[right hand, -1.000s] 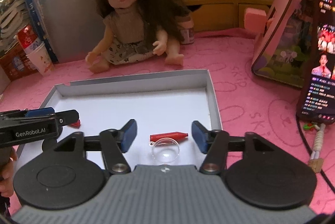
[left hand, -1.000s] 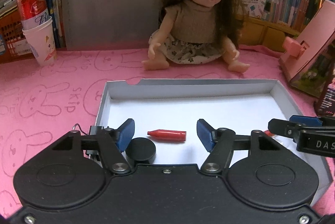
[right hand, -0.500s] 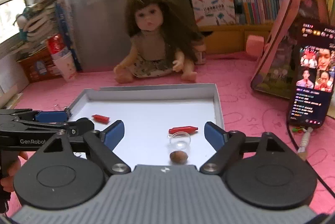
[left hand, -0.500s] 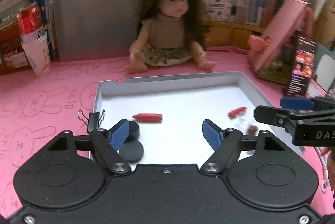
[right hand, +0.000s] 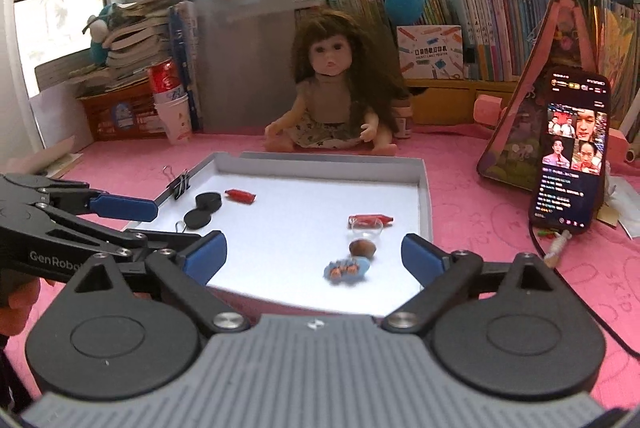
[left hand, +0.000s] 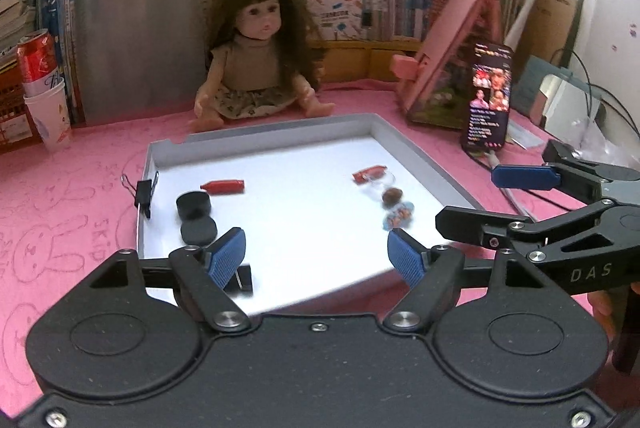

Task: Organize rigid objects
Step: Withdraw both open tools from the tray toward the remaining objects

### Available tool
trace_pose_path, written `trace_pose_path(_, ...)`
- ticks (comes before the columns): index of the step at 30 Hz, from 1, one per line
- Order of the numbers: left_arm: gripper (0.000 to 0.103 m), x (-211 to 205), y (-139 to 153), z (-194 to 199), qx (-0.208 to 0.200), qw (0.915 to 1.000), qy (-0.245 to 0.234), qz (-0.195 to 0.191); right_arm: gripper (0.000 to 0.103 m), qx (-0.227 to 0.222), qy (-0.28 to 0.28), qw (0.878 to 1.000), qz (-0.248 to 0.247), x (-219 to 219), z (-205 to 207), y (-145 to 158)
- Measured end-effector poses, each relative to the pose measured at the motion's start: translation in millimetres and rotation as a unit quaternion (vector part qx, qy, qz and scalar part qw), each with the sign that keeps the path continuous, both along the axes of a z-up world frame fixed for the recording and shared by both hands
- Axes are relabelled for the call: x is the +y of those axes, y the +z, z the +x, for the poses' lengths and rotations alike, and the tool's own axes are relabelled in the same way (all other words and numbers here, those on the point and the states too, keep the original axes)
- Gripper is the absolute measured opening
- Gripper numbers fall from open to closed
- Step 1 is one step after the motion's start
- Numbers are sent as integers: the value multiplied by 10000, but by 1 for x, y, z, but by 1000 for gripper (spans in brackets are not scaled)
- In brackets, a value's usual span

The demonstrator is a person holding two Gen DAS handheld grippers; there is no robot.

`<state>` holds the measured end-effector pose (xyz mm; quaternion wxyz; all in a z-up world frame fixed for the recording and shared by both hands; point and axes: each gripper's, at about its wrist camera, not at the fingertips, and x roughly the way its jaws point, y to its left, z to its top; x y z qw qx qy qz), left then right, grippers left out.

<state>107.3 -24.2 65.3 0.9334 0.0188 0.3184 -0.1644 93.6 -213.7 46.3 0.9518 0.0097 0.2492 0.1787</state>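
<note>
While both grippers hang over the near edge of the white tray [left hand: 420, 164], each angled downward toward it, neither touches anything. Left gripper [left hand: 316, 256]: jaws spread, blue pads apart, nothing between them; they were opening a moment ago and have about levelled off. Right gripper [right hand: 314, 256]: jaws spread wider, just been opening, also empty. From the left wrist view the right gripper's fingers reach in from the right edge, over the tray's near right corner; a bit of the person's hand shows under it.

Tray sits on the pink worktop [right hand: 472, 188]. Inside, left side: two black discs [left hand: 194, 206] close together, one red capsule-shaped piece [left hand: 222, 186] just beyond them. Right side, in a loose line: second red piece [right hand: 370, 219], clear dome [right hand: 366, 230] touching it, brown nut-like object [right hand: 362, 248], small blue figure [right hand: 348, 268] nearest the grippers. Black binder clip [left hand: 144, 192] clamped on the tray's left wall.

Behind the tray a doll [right hand: 332, 100] sits upright. Phone [right hand: 570, 152] leans lit at right.
</note>
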Motion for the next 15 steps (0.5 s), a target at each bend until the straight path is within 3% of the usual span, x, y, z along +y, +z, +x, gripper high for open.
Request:
trace_pose_path(8, 77, 2, -6, -26, 94, 9998, -144, -92, 103, -344, -154, 9989, -282, -4, -32, -5)
trace_pose_path(15, 77, 0, -14, -46, 244, 9992, -325, -30, 103, -261, -220, 9988, -365, -11, -51, -16)
